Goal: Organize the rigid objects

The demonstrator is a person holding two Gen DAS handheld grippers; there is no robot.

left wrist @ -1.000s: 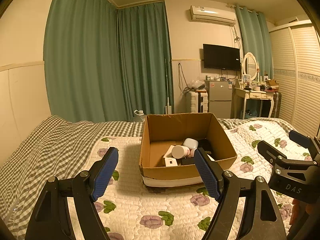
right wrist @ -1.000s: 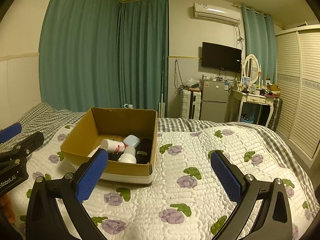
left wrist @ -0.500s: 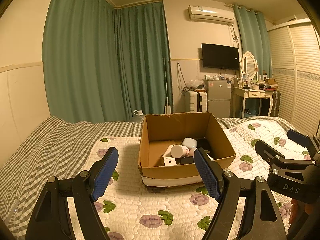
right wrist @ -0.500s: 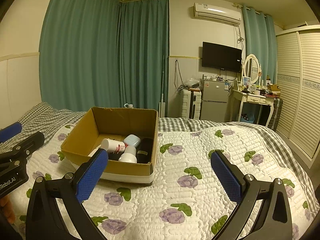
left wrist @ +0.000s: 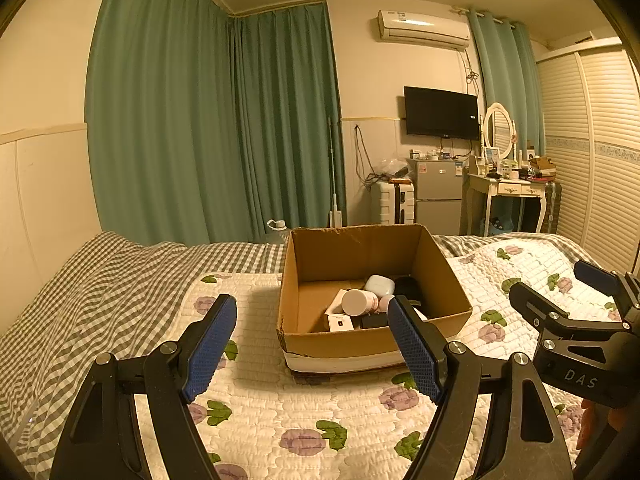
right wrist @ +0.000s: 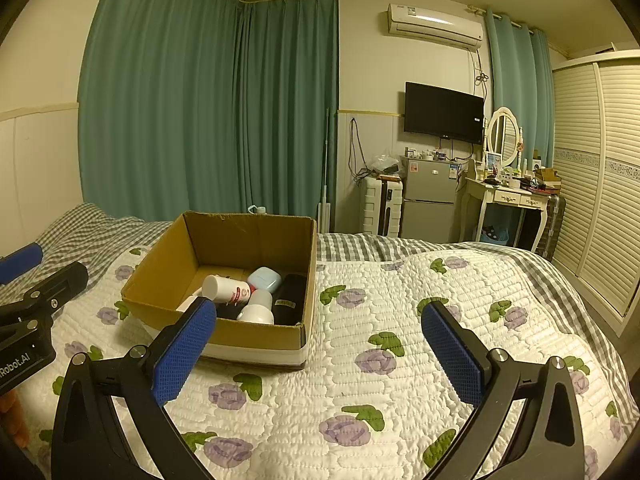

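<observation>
An open cardboard box (left wrist: 312, 338) (right wrist: 256, 336) stands on the quilted bed. Inside lie a white bottle with a red label (right wrist: 226, 289) (left wrist: 358, 301), a pale earbud case (right wrist: 264, 278) (left wrist: 379, 284), a second white bottle (right wrist: 258, 308), a black item (right wrist: 290, 298) and a small white box (left wrist: 340, 323). My left gripper (left wrist: 312, 346) is open and empty, held above the quilt in front of the box. My right gripper (right wrist: 320, 350) is open and empty, to the right of the box's front corner. Each gripper shows at the edge of the other's view.
The floral quilt (right wrist: 400, 360) covers the bed over a checked sheet (left wrist: 100, 280). Green curtains (left wrist: 216, 120) hang behind. A small fridge (right wrist: 430, 200), a white suitcase (right wrist: 380, 208) and a dressing table (right wrist: 508, 200) stand against the far wall; a wardrobe (right wrist: 600, 180) is at right.
Both grippers stay open and empty. The left wrist view has shifted slightly, with the box a little lower and farther left; the right view is nearly unchanged.
</observation>
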